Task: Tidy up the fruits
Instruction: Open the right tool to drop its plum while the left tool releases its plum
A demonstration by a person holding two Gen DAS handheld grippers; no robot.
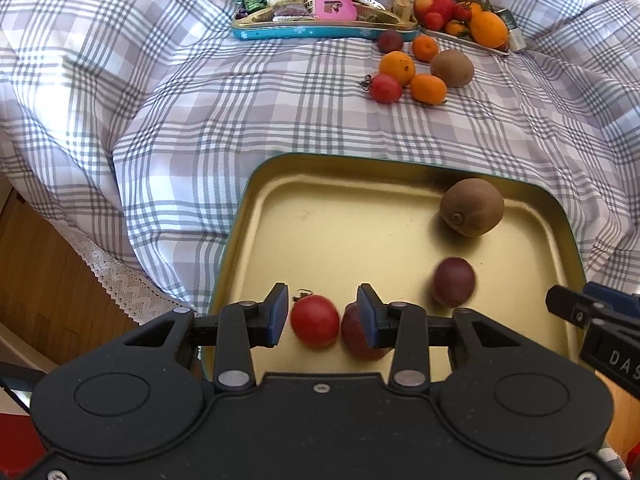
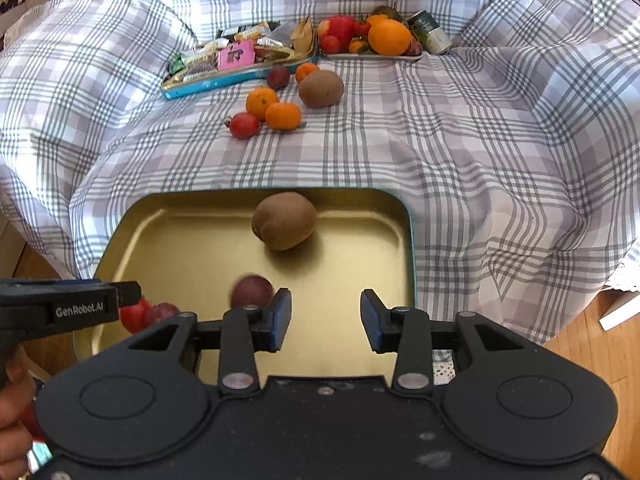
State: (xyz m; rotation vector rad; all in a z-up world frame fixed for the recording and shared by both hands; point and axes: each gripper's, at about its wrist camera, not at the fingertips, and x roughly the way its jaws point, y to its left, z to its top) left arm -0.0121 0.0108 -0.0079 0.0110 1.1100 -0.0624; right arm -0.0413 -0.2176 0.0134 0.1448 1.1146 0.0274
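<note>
A gold tin tray (image 1: 360, 216) (image 2: 192, 240) lies on the plaid cloth. It holds a kiwi (image 1: 472, 207) (image 2: 284, 220), a blurred dark plum (image 1: 455, 281) (image 2: 252, 291), a red tomato (image 1: 315, 320) (image 2: 134, 315) and a second plum (image 1: 356, 340) (image 2: 164, 312). My left gripper (image 1: 322, 320) is open around the tomato without touching it. My right gripper (image 2: 325, 318) is open and empty above the tray. Loose fruit lies farther back: a kiwi (image 1: 452, 68) (image 2: 321, 88), oranges (image 1: 397, 67) (image 2: 262, 102), a tomato (image 1: 385, 88) (image 2: 244, 125), a plum (image 1: 390, 41) (image 2: 278, 76).
A blue tin of wrapped snacks (image 1: 320, 32) (image 2: 208, 84) and a small tray piled with fruit (image 1: 464, 38) (image 2: 372, 56) stand at the back. A can (image 2: 430, 34) lies beside it. Wooden floor (image 1: 48, 280) (image 2: 600, 360) lies below the cloth's edge.
</note>
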